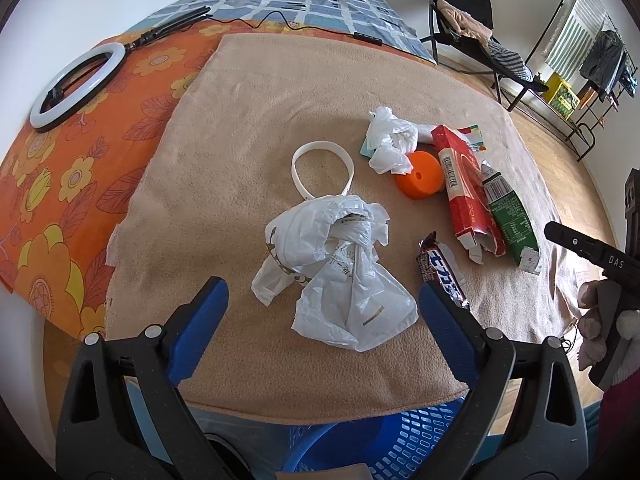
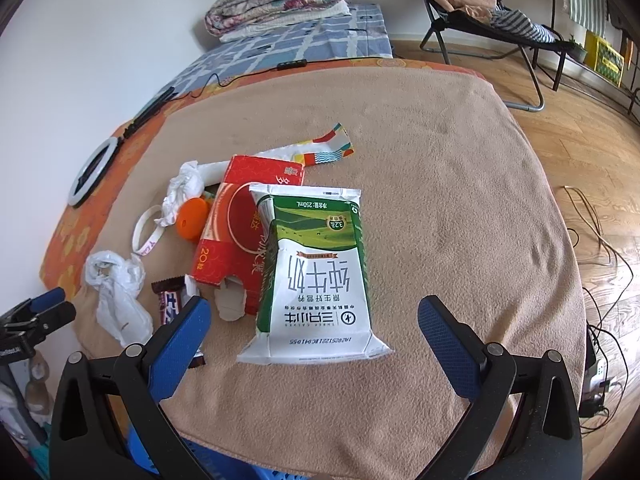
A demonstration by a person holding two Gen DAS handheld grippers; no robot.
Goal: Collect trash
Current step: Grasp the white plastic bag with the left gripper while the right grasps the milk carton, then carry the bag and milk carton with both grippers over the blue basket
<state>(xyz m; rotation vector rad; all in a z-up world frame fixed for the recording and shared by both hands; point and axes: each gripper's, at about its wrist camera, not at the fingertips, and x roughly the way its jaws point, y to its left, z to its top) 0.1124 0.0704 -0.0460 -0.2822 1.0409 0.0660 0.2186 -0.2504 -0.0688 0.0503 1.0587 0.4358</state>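
Observation:
Trash lies on a tan blanket (image 1: 240, 128). A crumpled white plastic bag (image 1: 336, 272) sits just ahead of my open, empty left gripper (image 1: 322, 292). Right of it lie a candy bar wrapper (image 1: 442, 272), a red carton (image 1: 464, 192), a green milk carton (image 1: 510, 220), an orange lid (image 1: 420, 180), a white paper wad (image 1: 390, 140) and a white ring band (image 1: 320, 168). My right gripper (image 2: 314, 314) is open and empty, with the flattened green milk carton (image 2: 316, 276) right in front of it. The red carton (image 2: 236, 232) lies beside it.
A blue plastic basket (image 1: 400, 440) stands below the blanket's near edge. A ring light (image 1: 76, 84) lies on the orange floral sheet at left. A folding chair (image 2: 480, 12) and cables (image 2: 600, 240) are on the wood floor at right.

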